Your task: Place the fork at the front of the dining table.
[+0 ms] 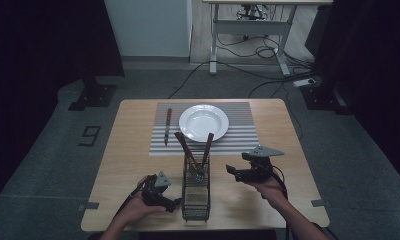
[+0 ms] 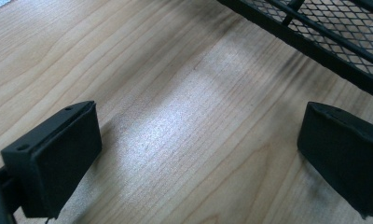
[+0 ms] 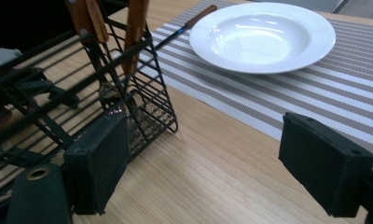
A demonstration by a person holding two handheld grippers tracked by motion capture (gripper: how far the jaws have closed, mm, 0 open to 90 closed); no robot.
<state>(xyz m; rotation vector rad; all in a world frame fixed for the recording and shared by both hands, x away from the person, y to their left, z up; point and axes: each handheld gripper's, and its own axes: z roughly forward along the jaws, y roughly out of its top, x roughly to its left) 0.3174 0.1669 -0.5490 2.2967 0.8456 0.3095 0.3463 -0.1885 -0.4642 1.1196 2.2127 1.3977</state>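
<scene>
Left gripper [image 1: 172, 204] released beside mesh basket [image 1: 195, 192]; right gripper [image 1: 233, 171] released, opposite side.

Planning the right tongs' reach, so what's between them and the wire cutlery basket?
Bare wood table: the right gripper view shows nothing between the open right tongs and the wire cutlery basket.

A light wooden table [image 1: 133, 165] stands on grey floor. A grey-and-white striped placemat [image 1: 240, 131] lies across its far half. A white deep-rimmed ceramic plate [image 1: 203, 122] sits at the mat's centre. A knife with a brown wooden handle [image 1: 167, 125] lies on the mat just left of the plate, apart from it, handle away from the viewer. Beyond the table stands a white metal desk frame [image 1: 248, 27] with black cables [image 1: 268, 50] beneath. A dark numeral marking [image 1: 90, 135] lies on the floor to the left.
</scene>
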